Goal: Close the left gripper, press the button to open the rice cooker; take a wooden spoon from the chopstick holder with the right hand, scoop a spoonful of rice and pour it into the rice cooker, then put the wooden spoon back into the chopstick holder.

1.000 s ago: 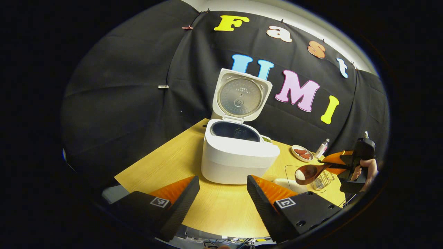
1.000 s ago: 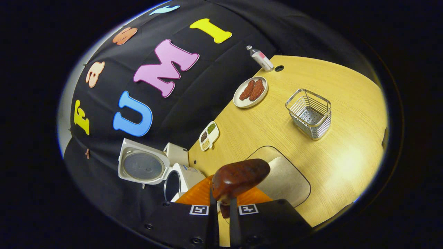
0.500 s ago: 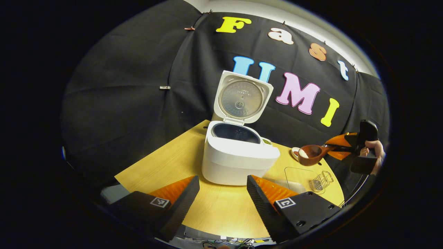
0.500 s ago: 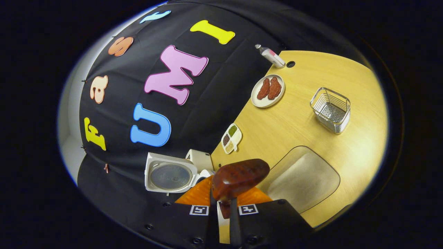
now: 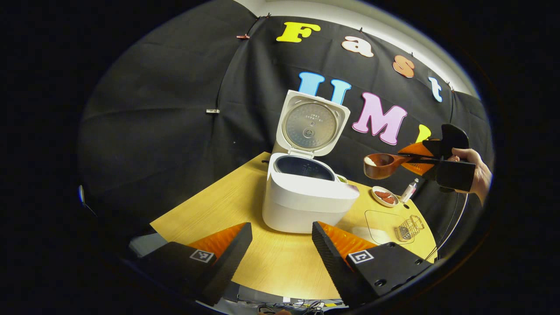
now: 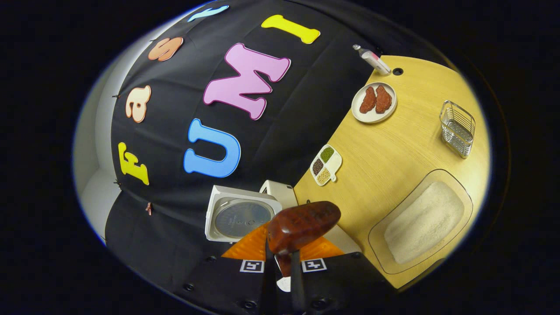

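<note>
At the bottom of the left gripper view the left gripper (image 5: 280,245) hangs wide open over the table (image 5: 280,267), holding nothing. Past it, mid-frame, the rice cooker (image 5: 308,197) stands with its lid up. Farther off at right, the right gripper (image 5: 426,158) pinches the wooden spoon (image 5: 380,165) by its handle, rice in the bowl, beside and above the pot. A tilt too soon would likely spill rice onto the table.
</note>
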